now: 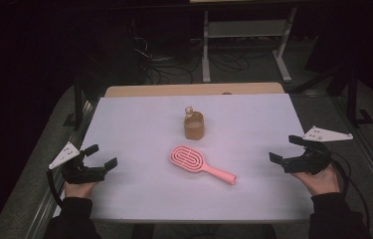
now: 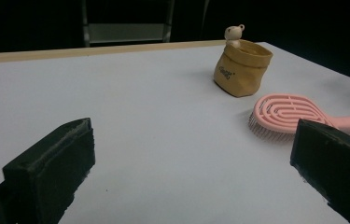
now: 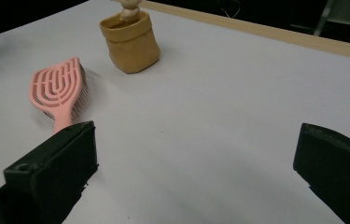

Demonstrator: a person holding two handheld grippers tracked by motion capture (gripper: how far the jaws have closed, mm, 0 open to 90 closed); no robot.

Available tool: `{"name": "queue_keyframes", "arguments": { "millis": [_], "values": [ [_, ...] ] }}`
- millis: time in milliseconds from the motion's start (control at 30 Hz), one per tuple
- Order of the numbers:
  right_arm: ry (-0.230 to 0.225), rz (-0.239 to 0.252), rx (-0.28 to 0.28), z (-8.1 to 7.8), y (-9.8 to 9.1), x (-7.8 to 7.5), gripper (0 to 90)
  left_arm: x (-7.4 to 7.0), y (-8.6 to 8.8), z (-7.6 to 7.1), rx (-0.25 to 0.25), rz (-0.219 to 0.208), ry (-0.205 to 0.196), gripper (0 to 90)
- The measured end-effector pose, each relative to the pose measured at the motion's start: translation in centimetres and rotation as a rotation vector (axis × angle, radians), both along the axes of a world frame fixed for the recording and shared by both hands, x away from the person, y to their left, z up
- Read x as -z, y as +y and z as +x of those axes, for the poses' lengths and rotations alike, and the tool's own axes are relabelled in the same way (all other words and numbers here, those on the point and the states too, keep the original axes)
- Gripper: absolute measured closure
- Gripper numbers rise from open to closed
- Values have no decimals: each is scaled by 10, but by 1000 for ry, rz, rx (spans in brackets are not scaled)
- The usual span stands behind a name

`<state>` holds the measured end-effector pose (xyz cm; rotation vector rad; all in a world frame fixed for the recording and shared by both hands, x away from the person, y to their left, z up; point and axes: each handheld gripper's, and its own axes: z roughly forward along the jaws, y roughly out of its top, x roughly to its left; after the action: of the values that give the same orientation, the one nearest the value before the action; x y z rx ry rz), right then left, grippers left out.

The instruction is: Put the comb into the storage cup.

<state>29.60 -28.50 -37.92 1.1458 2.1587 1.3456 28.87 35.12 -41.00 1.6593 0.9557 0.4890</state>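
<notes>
Hairbrush at mid-table, both grippers spread and apart from it

Hairbrush [image 1: 200, 164], pink, lies flat on the white table [image 1: 139, 124], a little nearer the person than the centre. From the high view its slotted oval head points toward the far left and its handle runs toward the near right. Just beyond the head, not touching it, stands a small tan pouch [image 1: 194, 126] with a rolled rim and a pale bear figure [image 1: 189, 111] poking out of the top.

The left gripper view adds what the overhead one cannot: the brush's bristles show beneath the head's edge, facing down onto the table, and dark print is visible on the pouch's side, too small to read. Part of the handle there is hidden behind one black jaw. The right gripper view takes the brush from the other side, handle toward the camera, with the pouch's folded rim clear and the bear's head cut off by the frame's top.

Left gripper [image 1: 100, 157] sits over the table's near left corner, held in a hand [image 1: 78, 189], jaws spread wide with nothing between them. Right gripper [image 1: 282, 148] sits by the near right edge in the other hand [image 1: 322, 179], jaws likewise wide and holding nothing. Both are well apart from the brush, one to either side. A cable [image 1: 50, 185] trails from the left gripper off the table's edge.
</notes>
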Motion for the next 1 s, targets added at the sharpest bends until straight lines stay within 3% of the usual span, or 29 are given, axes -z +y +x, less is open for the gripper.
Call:
{"name": "queue_keyframes", "arguments": {
  "millis": [600, 1000],
  "values": [
    [-2, -70, -86, 9, 24, -29, 0, 0, 0, -1, -2, -3, -2, 0],
    [10, -106, -150, 19, 48, -37, 0, -1, 1, -2, 0, -7, -8, 0]
  ]
}}
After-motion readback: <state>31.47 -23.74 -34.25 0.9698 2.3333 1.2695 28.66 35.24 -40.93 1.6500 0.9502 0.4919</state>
